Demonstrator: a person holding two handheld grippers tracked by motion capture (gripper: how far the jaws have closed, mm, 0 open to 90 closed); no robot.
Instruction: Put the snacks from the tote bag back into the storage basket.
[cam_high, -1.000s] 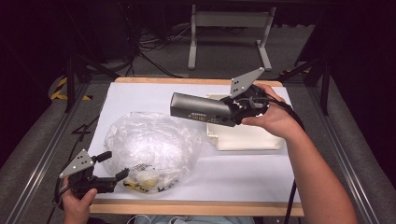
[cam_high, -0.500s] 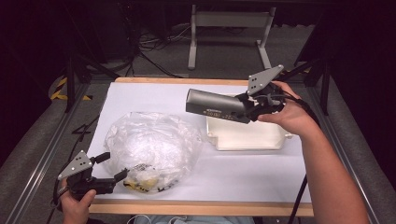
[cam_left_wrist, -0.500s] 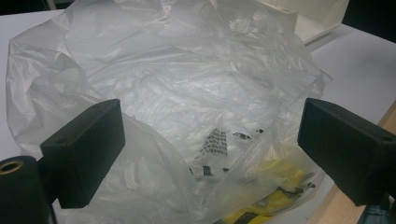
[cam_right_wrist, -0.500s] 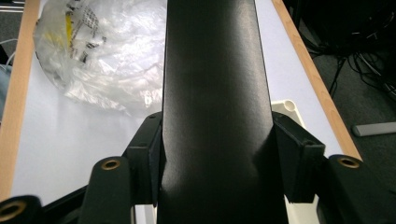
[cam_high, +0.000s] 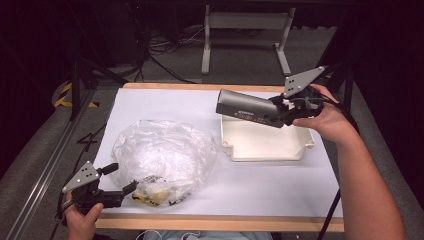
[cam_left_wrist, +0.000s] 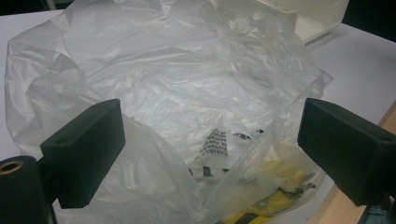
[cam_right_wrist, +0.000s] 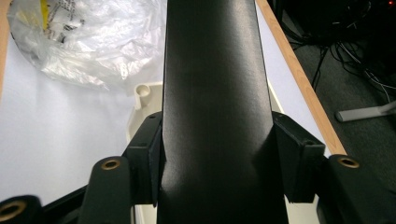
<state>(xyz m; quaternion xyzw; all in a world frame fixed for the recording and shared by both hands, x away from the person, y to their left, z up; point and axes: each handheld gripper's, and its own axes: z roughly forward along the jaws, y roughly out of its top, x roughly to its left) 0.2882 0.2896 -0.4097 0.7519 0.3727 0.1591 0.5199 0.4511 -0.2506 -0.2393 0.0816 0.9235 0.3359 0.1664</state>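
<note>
A white-topped table (cam_high: 165, 102) with a wooden edge sits in a dark room, seen from above, with a person's forearms reaching in from the near side. The right gripper (cam_high: 282, 114), held in the person's right hand (cam_high: 327, 120), grips a dark grey pouch-like pack (cam_high: 247, 109) by one end, its two black jaws pinching the pack from both sides. The pack sticks out level from the jaws, pointing toward the left of the high view, and hangs in the air above the far edge of a shallow white tray (cam_high: 265, 145) that rests on the right half of the table. In the right gripper view the dark pack (cam_right_wrist: 215, 107) runs straight up the middle between the jaw pads (cam_right_wrist: 152, 156), with a corner of the tray (cam_right_wrist: 142, 95) and the table beneath it. On the left half of the table lies a crumpled clear plastic bag (cam_high: 162, 155), well apart from the pack and just beside the tray. Something yellow with black print (cam_high: 152, 195) shows through the bag's near end. The left gripper (cam_high: 117, 182), held in the left hand (cam_high: 82, 220) at the near left corner, has its jaws spread wide on either side of the bag's near end. In the left gripper view the bag (cam_left_wrist: 187, 93) billows between the two open pads (cam_left_wrist: 86, 149), which do not press it.
</note>
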